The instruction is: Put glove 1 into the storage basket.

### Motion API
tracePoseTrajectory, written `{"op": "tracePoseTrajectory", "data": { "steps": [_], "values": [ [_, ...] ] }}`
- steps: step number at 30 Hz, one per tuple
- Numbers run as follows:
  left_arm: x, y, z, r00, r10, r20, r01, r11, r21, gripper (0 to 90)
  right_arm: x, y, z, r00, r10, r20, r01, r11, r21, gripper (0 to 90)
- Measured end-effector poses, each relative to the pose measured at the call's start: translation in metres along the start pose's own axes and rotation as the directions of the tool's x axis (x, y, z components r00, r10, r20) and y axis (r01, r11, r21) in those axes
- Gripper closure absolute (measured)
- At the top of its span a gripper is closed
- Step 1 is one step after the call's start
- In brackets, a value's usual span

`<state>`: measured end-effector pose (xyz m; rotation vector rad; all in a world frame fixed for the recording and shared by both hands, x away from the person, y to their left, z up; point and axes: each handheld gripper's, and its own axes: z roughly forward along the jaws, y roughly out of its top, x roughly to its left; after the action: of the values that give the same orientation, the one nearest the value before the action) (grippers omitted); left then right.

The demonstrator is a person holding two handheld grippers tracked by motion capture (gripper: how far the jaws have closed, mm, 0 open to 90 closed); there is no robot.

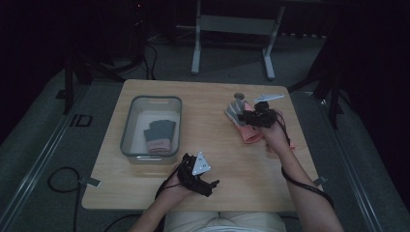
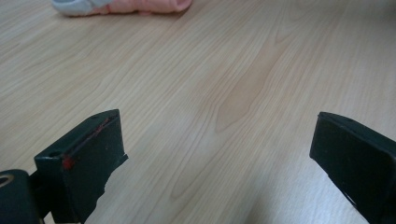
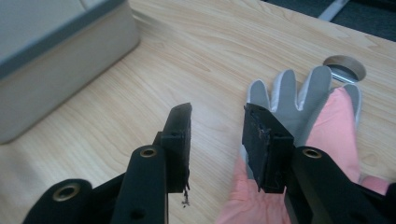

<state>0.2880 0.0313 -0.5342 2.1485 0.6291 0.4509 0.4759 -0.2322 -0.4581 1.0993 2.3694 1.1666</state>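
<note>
Room was dark. A grey floor (image 1: 43, 121) surrounded the table, a cable (image 1: 60, 181) lay looped on it at left, and the white legs of a metal frame (image 1: 232, 43) stood beyond the far edge.

Surface was a light wood-grain table (image 1: 212, 140), bare across the middle. On its left part sat a grey bin (image 1: 151, 128) with a dark glove (image 1: 159, 136), pink at the cuff, lying inside.

Left gripper (image 1: 205, 186) hovered low over the near edge just right of the bin, jaws wide apart, bare table between them, nothing held.

Right of centre lay a pink-and-grey glove (image 3: 322, 121), flat, fingers pointing at a round grommet hole (image 3: 344, 68) near the far edge.

Right gripper (image 1: 249, 117) was over that glove's left edge, jaws partly open, one pad above the glove and the other above bare wood. No grip was visible on it.
</note>
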Motion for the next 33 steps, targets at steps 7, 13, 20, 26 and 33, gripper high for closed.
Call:
{"op": "tracePoseTrajectory", "data": {
  "steps": [7,13,20,26,33],
  "values": [
    [-0.002,-0.014,-0.007,0.9983,-0.026,-0.052,0.025,0.9992,-0.031,2.6,-0.013,-0.002,0.007,0.9982,0.023,0.056,-0.022,1.000,-0.011,61.3],
    [-0.006,-0.019,-0.009,0.9978,-0.005,-0.067,0.004,0.9999,-0.015,2.6,-0.022,-0.003,0.025,0.9924,-0.015,0.122,0.011,0.999,0.035,60.6],
    [-0.006,-0.023,-0.006,0.9984,-0.001,-0.056,0.001,1.0000,-0.003,2.6,-0.032,0.004,0.047,0.9872,-0.078,0.139,0.065,0.993,0.096,57.7],
    [-0.005,-0.026,-0.006,0.9986,-0.006,-0.052,0.005,0.9998,-0.018,2.6,-0.039,-0.004,0.073,0.9760,-0.122,0.181,0.077,0.969,0.236,55.7],
    [-0.005,-0.029,-0.005,0.9991,-0.007,-0.041,0.007,0.9998,-0.017,2.6,-0.041,-0.015,0.088,0.9852,-0.069,0.156,0.029,0.968,0.249,72.2]
  ]
}}
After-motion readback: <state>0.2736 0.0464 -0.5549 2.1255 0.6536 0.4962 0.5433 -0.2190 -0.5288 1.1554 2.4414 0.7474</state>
